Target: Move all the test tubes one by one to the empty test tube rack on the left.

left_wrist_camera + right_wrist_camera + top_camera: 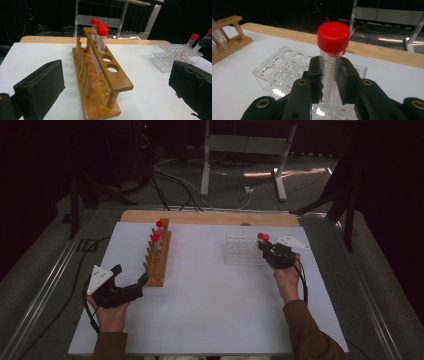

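Where jaws clamp, tube [331,72] wall hidden

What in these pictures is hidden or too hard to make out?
- Right gripper view: the jaws of the right gripper cover the lower end of the tube, so whether it sits in the clear rack is unclear.
- High view: the wooden rack holds tubes too small to count.
- Left gripper view: the left gripper is cut off by the edges.

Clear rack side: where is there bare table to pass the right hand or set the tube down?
Bare table lies between the wooden rack and the clear rack, and along the whole near edge. It is crowded at the clear rack's right end, where the right gripper holds the tube beside another tube.
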`<control>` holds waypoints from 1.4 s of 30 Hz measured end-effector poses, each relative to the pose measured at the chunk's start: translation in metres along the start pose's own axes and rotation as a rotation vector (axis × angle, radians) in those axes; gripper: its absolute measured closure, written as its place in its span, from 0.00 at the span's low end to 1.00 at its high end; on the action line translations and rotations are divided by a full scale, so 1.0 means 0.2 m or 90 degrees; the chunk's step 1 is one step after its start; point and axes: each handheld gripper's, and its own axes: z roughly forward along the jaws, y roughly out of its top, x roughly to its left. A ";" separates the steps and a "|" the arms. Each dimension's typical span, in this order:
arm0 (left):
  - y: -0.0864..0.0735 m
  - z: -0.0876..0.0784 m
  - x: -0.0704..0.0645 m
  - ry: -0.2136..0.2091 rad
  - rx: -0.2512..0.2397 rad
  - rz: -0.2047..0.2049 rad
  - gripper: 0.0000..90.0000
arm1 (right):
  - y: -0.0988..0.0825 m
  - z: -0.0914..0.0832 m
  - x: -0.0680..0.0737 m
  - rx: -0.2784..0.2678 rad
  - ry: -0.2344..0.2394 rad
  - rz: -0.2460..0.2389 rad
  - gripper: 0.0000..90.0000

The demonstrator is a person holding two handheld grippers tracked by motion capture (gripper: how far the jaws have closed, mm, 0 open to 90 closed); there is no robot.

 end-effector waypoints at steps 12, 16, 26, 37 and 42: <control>0.00 0.00 0.00 -0.006 -0.002 -0.006 0.01 | 0.06 -0.08 -0.02 -0.026 0.005 0.006 0.83; 0.00 0.00 0.00 -0.006 -0.003 -0.007 0.01 | 0.08 -0.11 -0.02 -0.036 0.009 0.005 0.83; 0.00 0.00 -0.01 -0.007 -0.003 -0.008 0.01 | 0.08 -0.18 0.03 -0.043 0.044 -0.017 0.83; 0.00 0.00 -0.02 -0.009 -0.002 -0.005 0.01 | 0.00 -0.23 0.07 -0.025 0.078 -0.032 0.83; 0.01 0.01 -0.03 -0.008 0.001 -0.001 0.01 | -0.02 -0.25 0.08 -0.019 0.091 -0.033 0.83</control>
